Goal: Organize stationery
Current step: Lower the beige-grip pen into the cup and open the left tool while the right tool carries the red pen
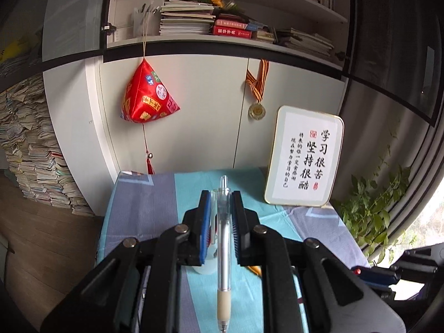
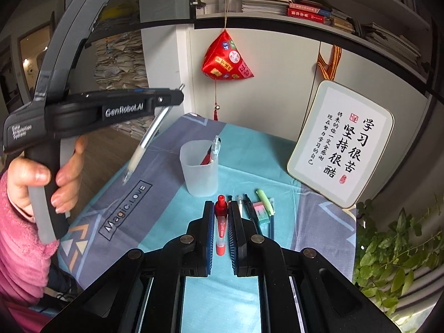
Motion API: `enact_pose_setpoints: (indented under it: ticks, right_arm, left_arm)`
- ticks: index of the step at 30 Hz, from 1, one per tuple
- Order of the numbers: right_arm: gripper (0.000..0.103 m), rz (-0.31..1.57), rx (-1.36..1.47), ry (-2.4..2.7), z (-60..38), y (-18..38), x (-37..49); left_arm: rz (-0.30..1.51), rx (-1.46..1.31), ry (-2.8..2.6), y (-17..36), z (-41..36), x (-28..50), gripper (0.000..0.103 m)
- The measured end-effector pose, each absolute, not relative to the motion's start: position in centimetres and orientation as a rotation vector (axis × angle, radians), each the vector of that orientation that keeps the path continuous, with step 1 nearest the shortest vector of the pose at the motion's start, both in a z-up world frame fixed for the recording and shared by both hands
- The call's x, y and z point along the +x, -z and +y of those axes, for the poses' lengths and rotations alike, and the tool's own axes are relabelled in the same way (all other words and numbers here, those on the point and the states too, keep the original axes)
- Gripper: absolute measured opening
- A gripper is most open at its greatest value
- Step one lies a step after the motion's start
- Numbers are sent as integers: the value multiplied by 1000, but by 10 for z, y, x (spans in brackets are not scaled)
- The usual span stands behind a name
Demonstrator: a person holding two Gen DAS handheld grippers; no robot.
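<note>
Two grippers, each with a pen pinched between its jaws. Left gripper (image 1: 220, 208): jaws pressed on a clear pen (image 1: 223, 249) with a cream grip sleeve, lifted off the surface; from the right wrist view the pen hangs slanted, tip down, above the grey part of the cloth. Left hand (image 2: 41, 180) wrapped round the handle, pink fleece sleeve (image 2: 22, 244) at the wrist. Right gripper (image 2: 221, 216): jaws closed on a red pen (image 2: 220, 227), held lengthwise, clicker end forward.

One frosted cup (image 2: 198, 172), upright on the surface (image 2: 244, 152), holding a clear pen and a red one leaning against its far rim. Just right of the right gripper, lying on the cloth: several dark pens (image 2: 251, 211), a green pen (image 2: 265, 201) and a pink-and-green eraser (image 2: 262, 212), close together.

One framed calligraphy board (image 2: 342, 144), tilted back at the far right corner. One red tasselled pouch (image 2: 226, 59) hanging on the white cabinet. One medal (image 1: 257, 110) on a striped ribbon beside it. Leafy plant (image 2: 394, 255) at right.
</note>
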State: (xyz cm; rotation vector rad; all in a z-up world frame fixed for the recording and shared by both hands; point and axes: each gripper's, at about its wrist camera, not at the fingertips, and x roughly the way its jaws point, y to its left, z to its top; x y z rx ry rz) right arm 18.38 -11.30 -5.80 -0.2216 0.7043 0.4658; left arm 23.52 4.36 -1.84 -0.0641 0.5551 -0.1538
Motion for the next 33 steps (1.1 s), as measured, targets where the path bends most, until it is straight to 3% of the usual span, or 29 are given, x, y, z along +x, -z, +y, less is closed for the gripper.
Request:
enact_pose_setpoints:
  ticks: [15, 33]
  right_arm:
    - [10, 670, -186, -457, -120, 45, 198]
    - [10, 682, -180, -472, -110, 48, 205]
  left_arm:
    - [511, -158, 128, 56, 68, 317, 12]
    - [503, -207, 99, 88, 71, 331, 12]
